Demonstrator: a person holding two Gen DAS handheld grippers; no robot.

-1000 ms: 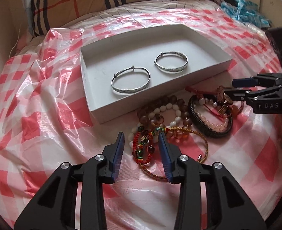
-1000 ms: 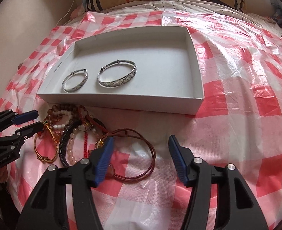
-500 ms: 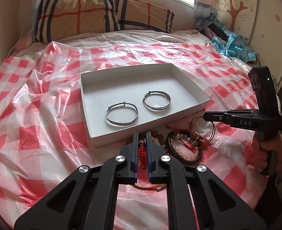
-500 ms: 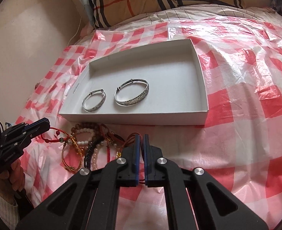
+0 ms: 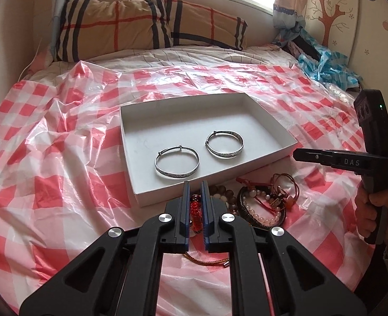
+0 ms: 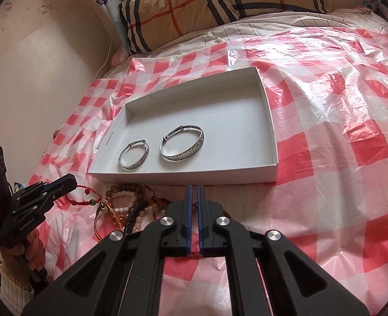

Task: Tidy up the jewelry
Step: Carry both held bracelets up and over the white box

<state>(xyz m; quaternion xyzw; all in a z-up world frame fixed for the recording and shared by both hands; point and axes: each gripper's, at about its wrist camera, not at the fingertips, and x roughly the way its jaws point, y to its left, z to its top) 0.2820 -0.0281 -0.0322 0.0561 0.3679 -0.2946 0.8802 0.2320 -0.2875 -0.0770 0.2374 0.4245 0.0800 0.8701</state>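
A: Red cord bracelet with dark red beads, pinched between the blue pads of the left gripper, low centre of the left wrist view. In the right wrist view the same cord shows at lower left, hanging from the gripper tip with one red and one green bead on it.

B: Right gripper?

A: Jaws drawn nearly together, lower centre of its own view. A thin reddish-brown cord runs between the pads at their base, so it grips that. How the rest of that piece lies is hidden behind the gripper body.

B: Remaining jewelry?

A: Heap of bracelets on the cloth, right of the left gripper and just below the box's near wall: white and brown beads, pinkish pearls, a dark woven band, red knotted cords. A gold-brown cord lies under the left gripper's linkage.

B: Container?

A: White cardboard box, shallow, no lid, centre of frame. Holds two silver bangles lying flat, side by side and apart: one bangle nearer the front wall, the second bangle to its upper right. Both engraved. Rest of the box floor bare.

B: Surroundings?

A: Red-and-white checked plastic sheet over a bed; plaid pillow at top. A hand holds the right gripper's handle at right edge.
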